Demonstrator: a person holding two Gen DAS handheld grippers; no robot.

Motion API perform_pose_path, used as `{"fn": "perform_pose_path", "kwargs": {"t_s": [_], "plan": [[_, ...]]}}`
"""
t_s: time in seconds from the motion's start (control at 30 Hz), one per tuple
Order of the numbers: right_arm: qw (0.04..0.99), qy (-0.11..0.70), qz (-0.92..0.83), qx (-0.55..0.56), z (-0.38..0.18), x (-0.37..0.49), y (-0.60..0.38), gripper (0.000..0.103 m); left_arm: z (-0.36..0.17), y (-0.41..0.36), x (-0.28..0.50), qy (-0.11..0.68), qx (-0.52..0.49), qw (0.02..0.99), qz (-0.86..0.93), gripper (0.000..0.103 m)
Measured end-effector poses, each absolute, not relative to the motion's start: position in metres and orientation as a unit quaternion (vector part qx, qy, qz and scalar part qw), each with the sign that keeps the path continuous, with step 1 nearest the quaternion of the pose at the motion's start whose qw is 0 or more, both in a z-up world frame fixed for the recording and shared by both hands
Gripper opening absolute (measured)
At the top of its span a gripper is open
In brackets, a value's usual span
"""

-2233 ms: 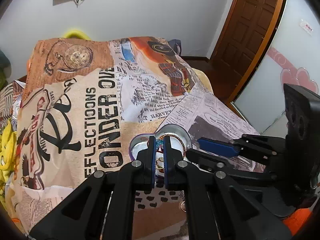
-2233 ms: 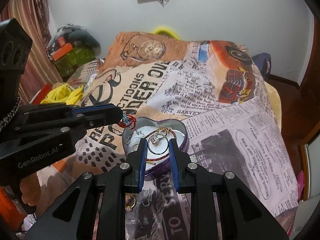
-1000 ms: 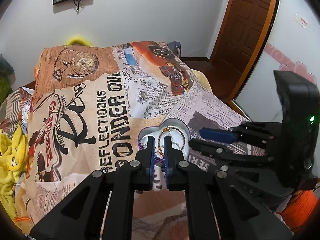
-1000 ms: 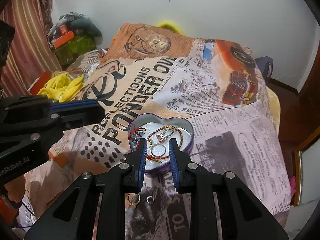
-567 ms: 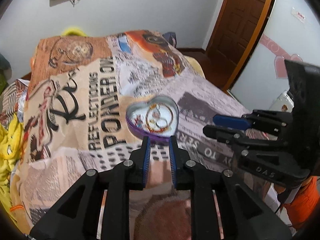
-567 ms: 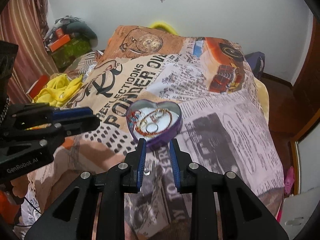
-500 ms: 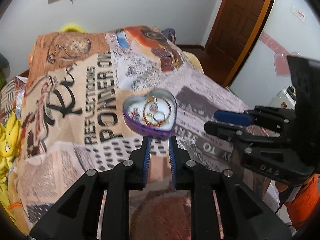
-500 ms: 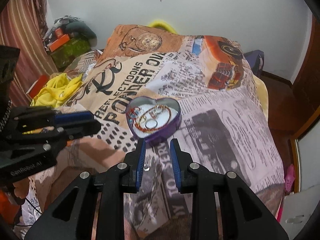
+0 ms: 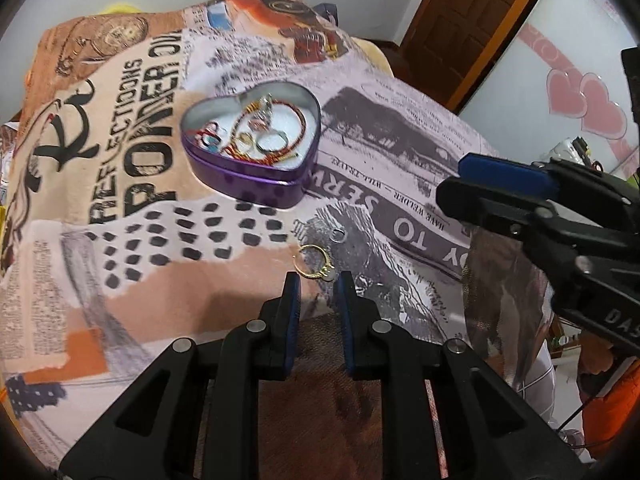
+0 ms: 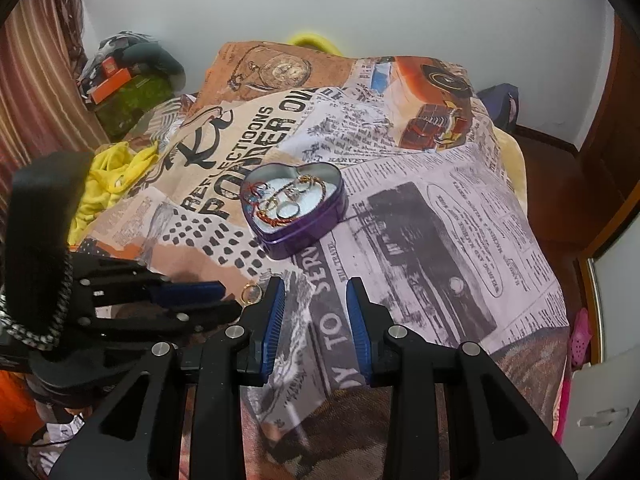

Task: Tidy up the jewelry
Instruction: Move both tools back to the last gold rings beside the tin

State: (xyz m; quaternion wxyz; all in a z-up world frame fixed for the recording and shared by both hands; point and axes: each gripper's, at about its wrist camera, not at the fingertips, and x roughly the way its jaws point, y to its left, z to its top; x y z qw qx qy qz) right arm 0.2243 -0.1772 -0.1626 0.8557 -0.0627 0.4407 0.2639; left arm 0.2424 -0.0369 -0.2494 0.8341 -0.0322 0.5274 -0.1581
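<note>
Newsprint blanket [image 9: 120, 184] under everything. Heart tin [image 9: 256, 178] mid-blanket, jewelry inside. Gold ring [image 9: 313, 267] loose below tin, just ahead of left gripper [image 9: 316, 285], jaws apart, empty. Right gripper [image 10: 315, 290] also apart, empty, right of ring.

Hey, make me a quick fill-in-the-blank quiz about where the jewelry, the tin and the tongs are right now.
1. The purple tin is shaped like a ____.
2. The gold ring lies on the blanket, just ahead of the ____ tongs.
3. The jaws of the right tongs are ____.
4. The red bracelet lies ____ the tin.

Missing words: heart; left; open; inside
</note>
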Motion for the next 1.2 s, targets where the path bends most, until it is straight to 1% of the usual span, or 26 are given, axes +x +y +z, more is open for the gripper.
{"fn": "perform_pose_path", "kwargs": {"t_s": [0.47, 0.93, 1.2], "plan": [[0.849, 0.454, 0.265, -0.059, -0.177, 0.234, -0.177, 0.029, -0.255, -0.033, 0.258, 0.522, -0.052, 0.836, -0.161, 0.018], [0.828, 0.479, 0.284, -0.068, -0.204, 0.235, -0.154, 0.029, -0.231, -0.005, 0.247, 0.484, -0.051, 0.864, -0.127, 0.018], [0.828, 0.468, 0.295, -0.094, -0.212, 0.229, -0.133, 0.029, -0.228, 0.004, 0.245, 0.480, -0.060, 0.867, -0.121, 0.018]]}}
